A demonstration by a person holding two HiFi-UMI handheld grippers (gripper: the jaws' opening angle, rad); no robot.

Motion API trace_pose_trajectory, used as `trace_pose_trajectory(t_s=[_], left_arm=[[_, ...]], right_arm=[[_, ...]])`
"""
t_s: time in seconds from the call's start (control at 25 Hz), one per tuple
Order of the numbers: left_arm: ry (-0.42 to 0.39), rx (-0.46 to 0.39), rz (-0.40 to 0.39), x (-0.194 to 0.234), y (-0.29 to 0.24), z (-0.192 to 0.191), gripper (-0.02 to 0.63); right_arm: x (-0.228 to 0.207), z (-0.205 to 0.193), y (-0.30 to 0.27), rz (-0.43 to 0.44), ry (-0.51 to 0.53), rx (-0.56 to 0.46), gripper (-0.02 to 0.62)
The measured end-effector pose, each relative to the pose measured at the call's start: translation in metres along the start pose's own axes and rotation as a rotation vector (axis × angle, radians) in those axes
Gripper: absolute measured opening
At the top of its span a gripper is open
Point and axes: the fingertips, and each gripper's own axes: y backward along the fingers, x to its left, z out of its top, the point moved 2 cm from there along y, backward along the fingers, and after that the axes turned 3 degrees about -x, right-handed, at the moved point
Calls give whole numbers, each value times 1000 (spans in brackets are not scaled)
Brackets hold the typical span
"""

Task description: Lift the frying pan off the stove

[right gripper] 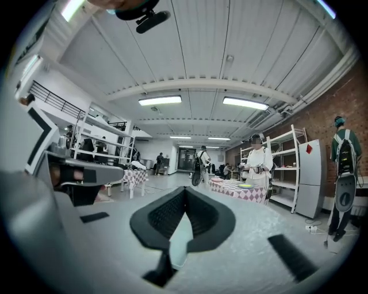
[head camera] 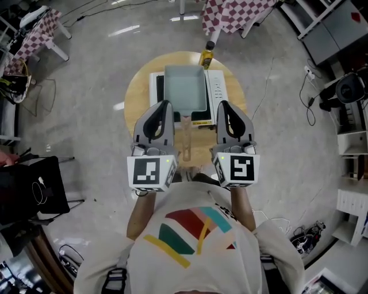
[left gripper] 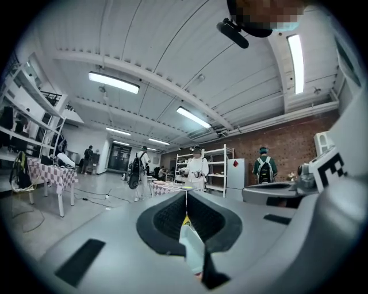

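Currently in view, listed item by item.

Frying pan (head camera: 185, 87): rectangular and pale blue-green, with a smooth matte inside, low straight walls and rounded corners. It sits flat on the stove. Its handle (head camera: 186, 136) is a light wooden bar pointing toward me. In the head view it runs between my two grippers, apart from both.

Stove (head camera: 216, 86): a flat white slab in the middle of the table. A ridged white strip shows to the right of the pan and a dark edge along the pan's near side.

Table (head camera: 137, 95): a round, pale wood top with a smooth edge.

Bottle (head camera: 207, 55): small, yellow with a dark cap, at the table's far rim just beyond the stove.

Left gripper (head camera: 165, 105): a grey moulded shell with a marker cube (head camera: 150, 171) at the rear. I hold it level over the table's near edge, left of the handle. In its own view the black ribbed pads (left gripper: 164, 221) press together along a thin seam and hold nothing.

Right gripper (head camera: 223, 105): the same build, level, right of the handle. Its pads (right gripper: 164, 218) also meet face to face, and it is empty.

Open room: bare wood shows on both sides of the stove. Glossy grey floor (head camera: 98, 86) rings the table. Loose cables (head camera: 305, 97) lie to the right, and a table with a checked cloth (head camera: 233, 14) stands well apart on the far side.
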Motion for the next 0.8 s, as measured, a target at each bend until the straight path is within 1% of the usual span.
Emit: trace_pose_trajectory(t_s=[0.12,0.36,0.44,0.56,0.8], left_arm=[[9,-10,13,-1,-3,0,6],[5,-29,38,-3,-10,5,6],[2,-21,37,-4,-11,2,6],[19,12,9,-6,-18,-4,8],[162,60,-113,-7,-33,-8,12]], right_arm=[[-3,-1,-2,20,-18,-11,-2],[-10,-2,-7,54,-23,-19,-2],[-11,-3,-8,58,-28,-15,-2],[-11,-4,-12,68,-42,-15,-2],[-9,-5,-14,95,-42,-9,-2]])
